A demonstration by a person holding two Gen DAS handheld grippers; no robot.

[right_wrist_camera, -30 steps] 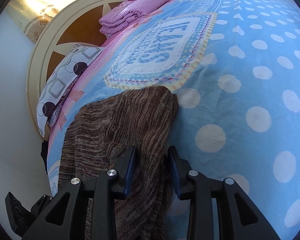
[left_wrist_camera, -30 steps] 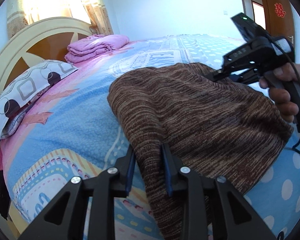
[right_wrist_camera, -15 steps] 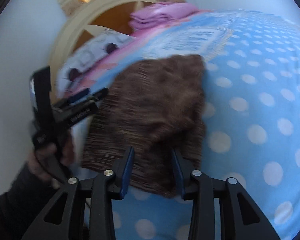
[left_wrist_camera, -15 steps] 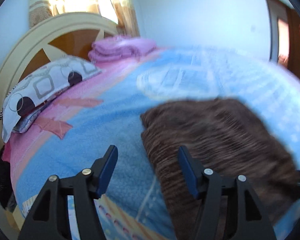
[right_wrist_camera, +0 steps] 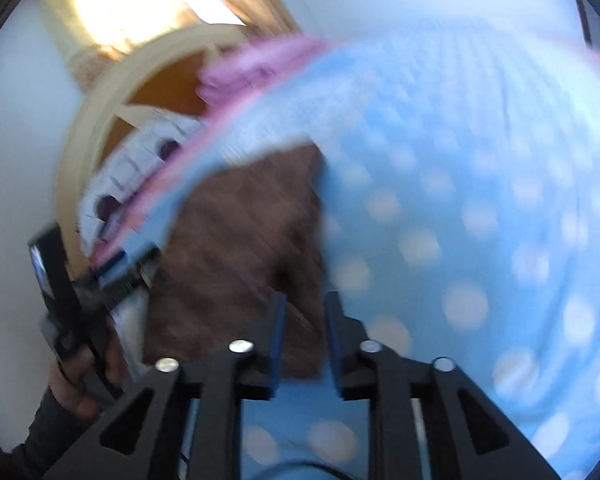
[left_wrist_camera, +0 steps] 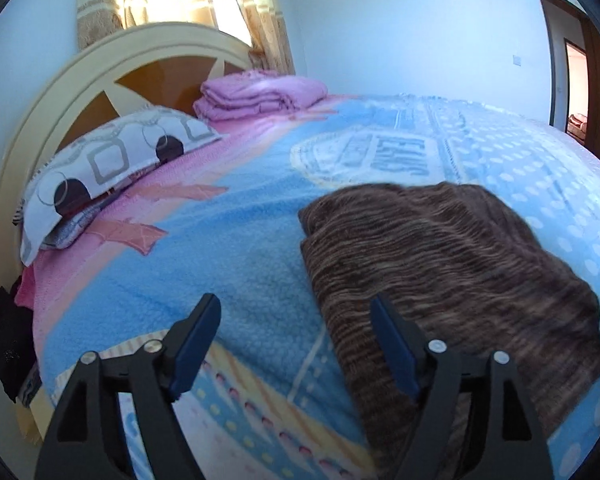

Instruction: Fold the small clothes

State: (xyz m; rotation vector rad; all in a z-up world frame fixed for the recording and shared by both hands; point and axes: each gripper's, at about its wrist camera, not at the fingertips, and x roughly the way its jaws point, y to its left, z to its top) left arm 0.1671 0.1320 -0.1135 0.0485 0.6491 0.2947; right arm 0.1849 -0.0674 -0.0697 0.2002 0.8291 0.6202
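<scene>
Brown knit garment (left_wrist_camera: 452, 272) lies folded, long axis toward the headboard (left_wrist_camera: 60, 128); both grippers' fingers (left_wrist_camera: 198, 344) released, just opening.

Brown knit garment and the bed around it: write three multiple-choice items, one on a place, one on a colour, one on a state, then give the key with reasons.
1. Where does the folded pink blanket lie?
A. By the headboard
B. On the floor
C. On the brown knit garment

2. What colour are the spots on the bed cover?
A. Red
B. White
C. Black

3. How does the left gripper stand?
A. Shut on the garment
B. Shut on the pillow
C. Open, holding nothing

Key: 1 A, the blanket sits at the head of the bed beside the pillow. 2 B, pale spots on blue. 3 C, its jaws have just been opening and now stand wide, clear of the cloth.
</scene>
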